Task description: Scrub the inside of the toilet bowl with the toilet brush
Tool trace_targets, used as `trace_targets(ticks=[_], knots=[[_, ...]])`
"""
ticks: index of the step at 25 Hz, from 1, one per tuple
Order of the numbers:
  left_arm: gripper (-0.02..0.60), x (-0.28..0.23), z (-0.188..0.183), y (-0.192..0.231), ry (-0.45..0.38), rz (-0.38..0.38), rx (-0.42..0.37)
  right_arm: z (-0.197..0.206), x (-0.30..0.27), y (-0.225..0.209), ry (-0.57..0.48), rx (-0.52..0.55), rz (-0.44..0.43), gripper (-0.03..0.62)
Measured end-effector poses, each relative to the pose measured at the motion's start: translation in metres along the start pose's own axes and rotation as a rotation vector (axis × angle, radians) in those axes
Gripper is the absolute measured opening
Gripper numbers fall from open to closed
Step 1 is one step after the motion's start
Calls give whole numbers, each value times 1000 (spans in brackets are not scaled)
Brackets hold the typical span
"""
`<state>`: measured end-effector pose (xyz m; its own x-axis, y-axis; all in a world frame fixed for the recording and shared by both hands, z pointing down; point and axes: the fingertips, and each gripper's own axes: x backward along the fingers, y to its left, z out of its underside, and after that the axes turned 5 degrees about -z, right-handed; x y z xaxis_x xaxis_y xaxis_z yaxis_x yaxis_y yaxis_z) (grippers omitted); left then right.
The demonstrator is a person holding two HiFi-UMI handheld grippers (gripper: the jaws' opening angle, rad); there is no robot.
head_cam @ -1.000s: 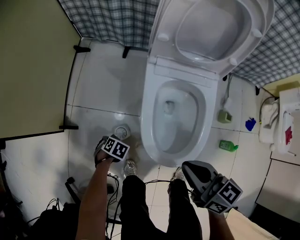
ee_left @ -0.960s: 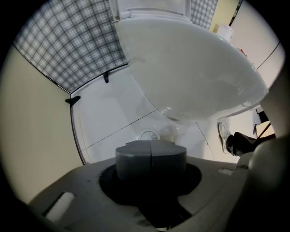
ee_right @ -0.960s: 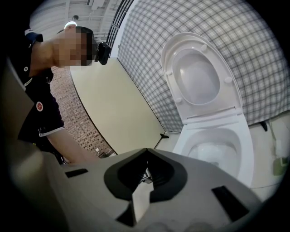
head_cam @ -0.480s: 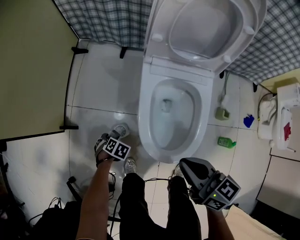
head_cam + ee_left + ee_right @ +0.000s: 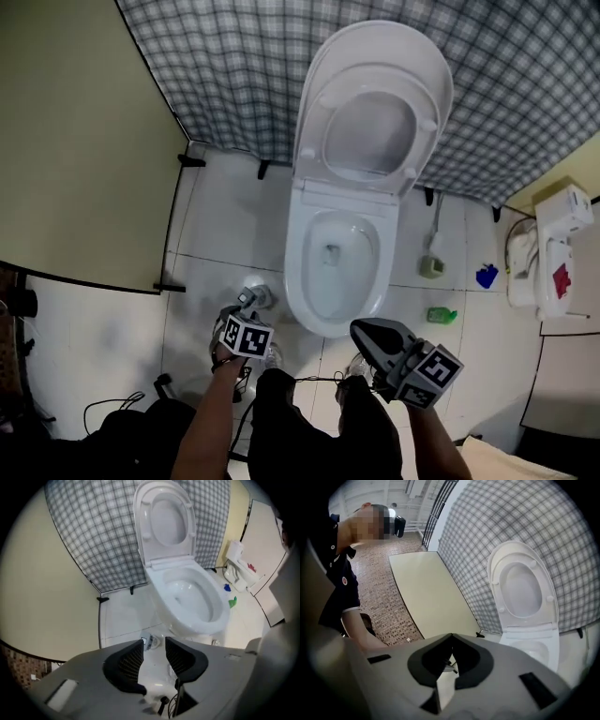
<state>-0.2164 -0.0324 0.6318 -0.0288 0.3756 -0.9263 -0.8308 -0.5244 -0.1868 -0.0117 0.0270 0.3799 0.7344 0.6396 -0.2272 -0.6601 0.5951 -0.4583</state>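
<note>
The white toilet bowl (image 5: 302, 281) stands mid-floor with seat and lid (image 5: 370, 103) raised; it also shows in the left gripper view (image 5: 220, 616) and the right gripper view (image 5: 548, 644). The toilet brush (image 5: 435, 234) stands in a greenish holder (image 5: 430, 267) to the right of the bowl, far from both grippers. My left gripper (image 5: 242, 328) hangs front-left of the bowl, pointing steeply down. Its jaws have just been closing, but a gap remains with nothing in it (image 5: 153, 641). My right gripper (image 5: 358, 328) is at the bowl's front right, tips together and empty (image 5: 451, 637).
A round floor drain (image 5: 255, 298) lies by the bowl's left foot. A green bottle (image 5: 441, 316), a blue object (image 5: 486, 276) and white fittings (image 5: 548, 262) sit to the right. A yellow partition (image 5: 84, 141) closes the left, with a plaid curtain (image 5: 244, 75) behind. Cables (image 5: 112, 408) trail front-left.
The view has pulled back, so the toilet looks smaller and farther. Both grippers have lifted. The left one has risen from beside the floor drain.
</note>
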Motion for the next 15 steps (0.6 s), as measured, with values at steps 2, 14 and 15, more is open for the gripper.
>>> trace_targets(ticks=[2, 14, 15], knots=[[152, 38, -21, -6, -49, 15, 31, -21, 11, 9, -11, 36, -5, 0], [5, 287, -182, -77, -535, 277, 71, -150, 79, 49, -170, 228, 23, 0], [5, 310, -190, -89, -577, 306, 57, -157, 85, 56, -177, 244, 20, 0]])
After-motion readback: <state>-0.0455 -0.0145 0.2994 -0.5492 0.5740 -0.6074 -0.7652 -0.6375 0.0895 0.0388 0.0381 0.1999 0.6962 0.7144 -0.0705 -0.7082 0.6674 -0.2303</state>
